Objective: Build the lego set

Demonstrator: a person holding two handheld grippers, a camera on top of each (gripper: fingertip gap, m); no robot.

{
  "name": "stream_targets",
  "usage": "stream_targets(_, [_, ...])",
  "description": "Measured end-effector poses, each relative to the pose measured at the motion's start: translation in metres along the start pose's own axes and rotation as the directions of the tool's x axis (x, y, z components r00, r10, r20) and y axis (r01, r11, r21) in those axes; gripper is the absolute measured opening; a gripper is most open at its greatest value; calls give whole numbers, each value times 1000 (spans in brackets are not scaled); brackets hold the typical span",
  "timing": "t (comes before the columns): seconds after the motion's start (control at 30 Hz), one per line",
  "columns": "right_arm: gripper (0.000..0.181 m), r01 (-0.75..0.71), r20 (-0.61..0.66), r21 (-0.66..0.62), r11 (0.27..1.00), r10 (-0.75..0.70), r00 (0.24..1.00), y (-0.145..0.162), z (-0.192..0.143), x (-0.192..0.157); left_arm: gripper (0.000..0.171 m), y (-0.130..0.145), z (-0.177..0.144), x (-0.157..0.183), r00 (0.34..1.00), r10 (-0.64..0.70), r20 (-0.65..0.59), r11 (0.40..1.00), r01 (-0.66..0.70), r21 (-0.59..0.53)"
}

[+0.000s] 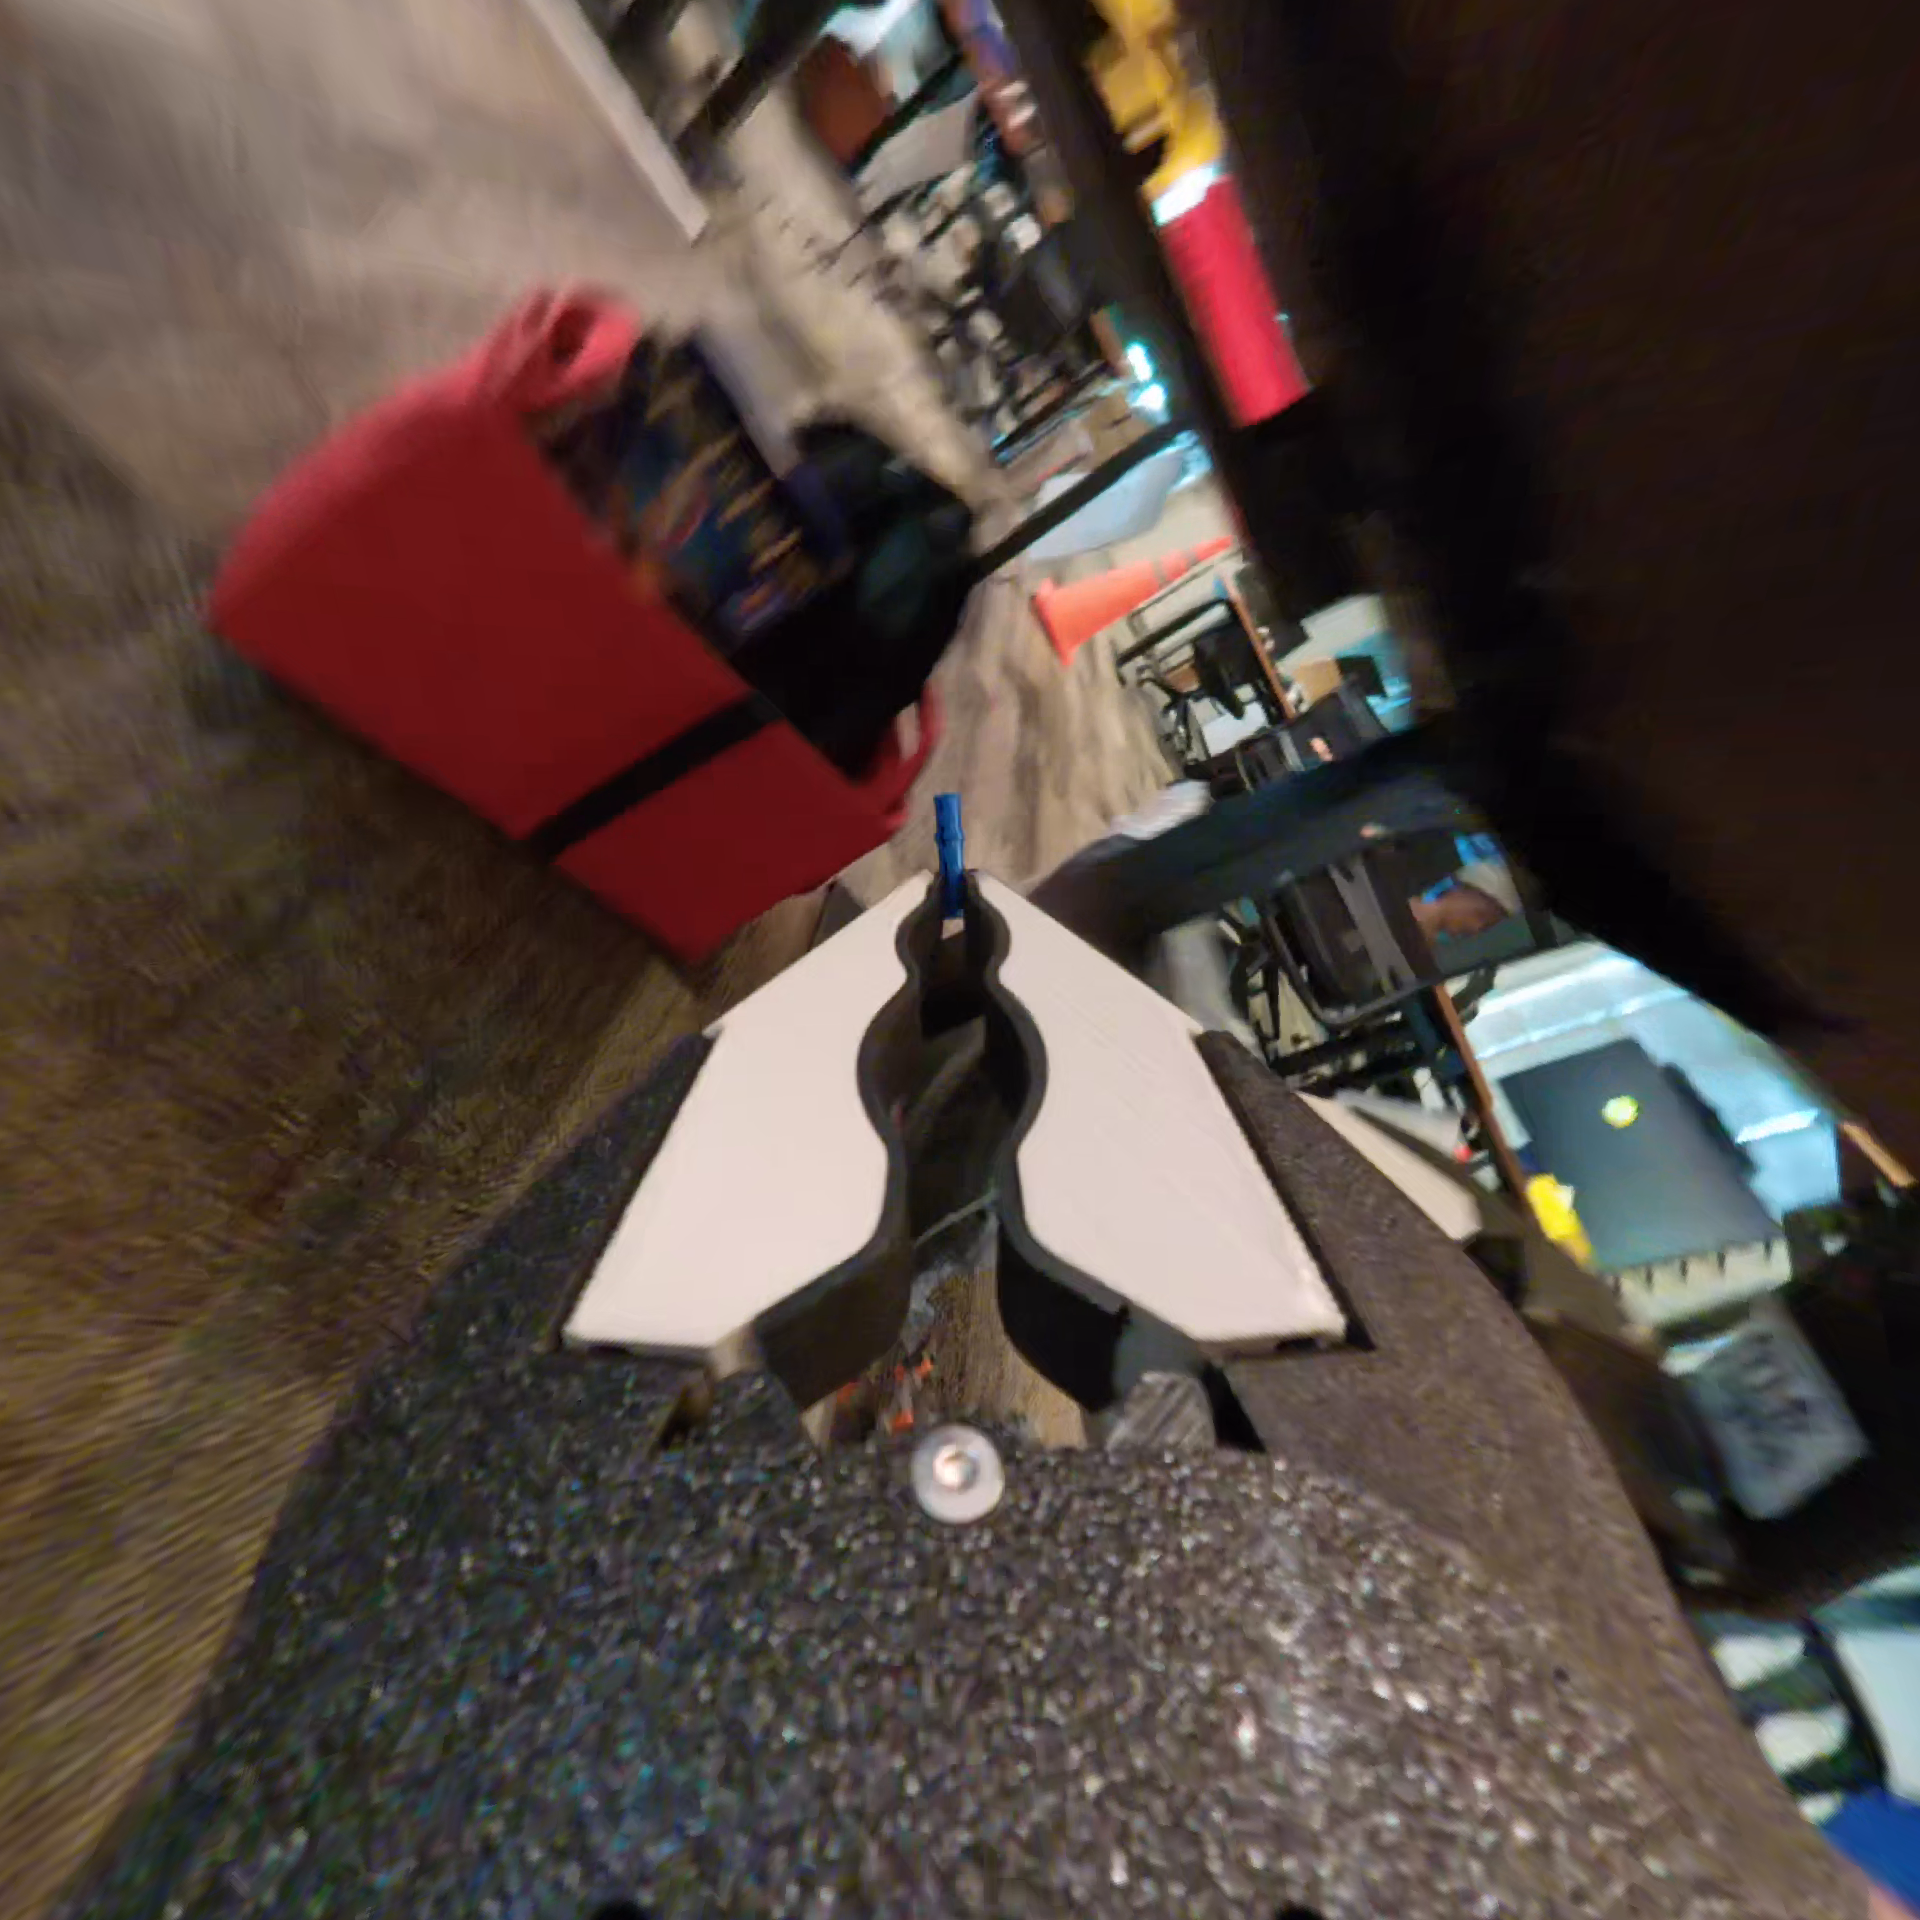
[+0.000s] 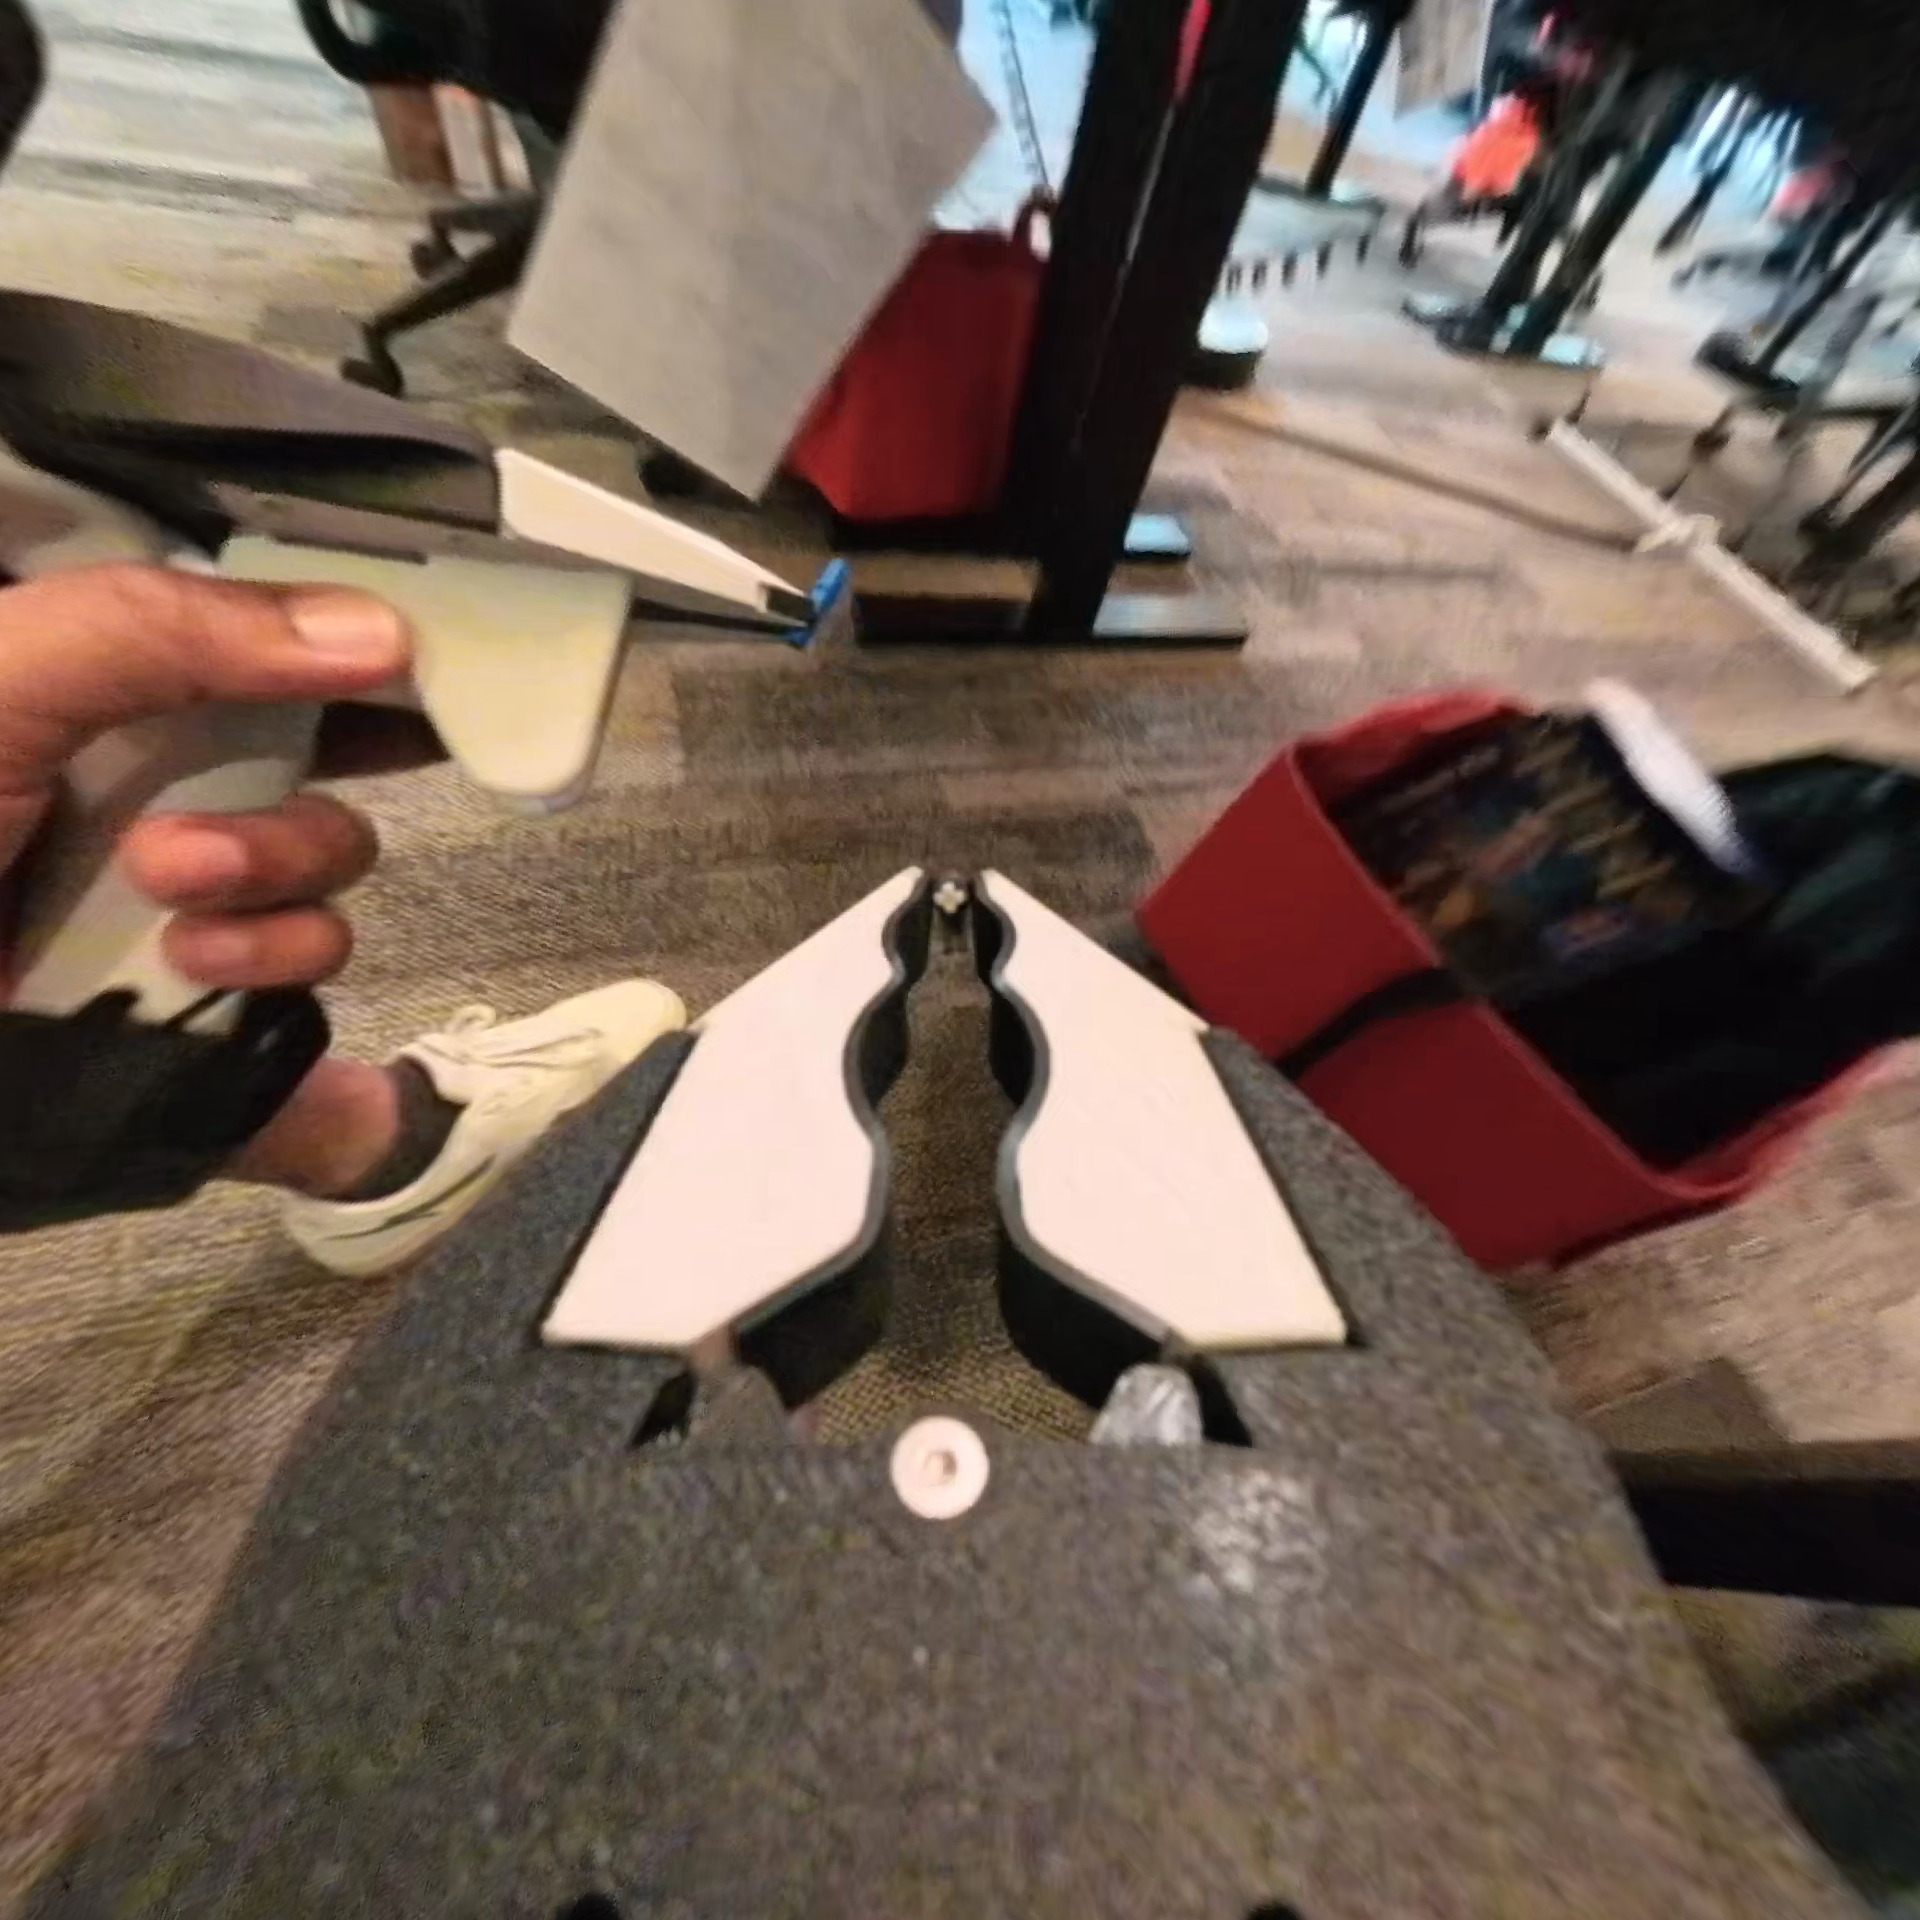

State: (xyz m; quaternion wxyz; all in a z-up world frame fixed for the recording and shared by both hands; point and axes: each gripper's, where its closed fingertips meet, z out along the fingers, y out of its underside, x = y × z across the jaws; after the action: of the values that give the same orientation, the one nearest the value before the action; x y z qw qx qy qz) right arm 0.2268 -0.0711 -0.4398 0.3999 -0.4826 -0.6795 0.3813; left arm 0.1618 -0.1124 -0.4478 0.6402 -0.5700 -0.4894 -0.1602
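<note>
My left hand-held gripper (image 1: 950,883) is clamped at its very tips on a small blue peg (image 1: 948,847), so most of the peg sticks out forward past the fingers. A pinch that shallow leaves the free end exposed, which I judge is the reason for holding it there. In the right wrist view the same left hand-held gripper (image 2: 800,613) shows at the left, held level by a hand (image 2: 177,769) wrapped round its pale handle, with the blue peg (image 2: 826,603) at its tip pointing toward the middle of the scene.

My right hand-held gripper (image 2: 948,894) is closed on a tiny pale piece (image 2: 948,896), also right at the fingertips. It is too small and blurred for me to say what it is. The two held pieces are well apart, the blue one higher and to the left of the pale one.

Both tools hang in the air over grey carpet (image 2: 883,748), touching nothing below. To the right, on the carpet, sits an open red bin (image 2: 1299,935) with a black strap round it and a jumble of small dark and coloured parts inside. In the left wrist view the red bin (image 1: 468,613) lies far left of the fingers. A white shoe (image 2: 499,1101) rests on the carpet near the left. Farther off stand a black post (image 2: 1101,364) on a flat foot, a red bag (image 2: 935,374) behind it and a tilted grey panel (image 2: 748,208). Everything beyond is smeared by motion blur.
</note>
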Motion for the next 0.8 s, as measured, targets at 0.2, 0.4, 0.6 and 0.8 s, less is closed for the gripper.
stream_targets(0.2, [7, 28, -60, 142, 989, -20, 998, -150, -183, -115, 3, -47, -174, 155, 946, 259, -194, 959, -277, -67])
stream_targets(0.4, [7, -43, -100, 215, 976, 66, 993, -155, -284, -237, 3, -32, -323, 171, 914, 335, -228, 914, -374, -155])
stream_targets(0.6, [7, -278, -121, 286, 917, 322, 939, -143, -290, -296, 3, 40, -364, 107, 978, 129, -161, 936, -174, -306])
stream_targets(0.8, [7, -381, -191, 281, 881, 441, 877, -112, -263, -290, 3, 76, -346, 85, 967, 137, -215, 888, -216, -406])
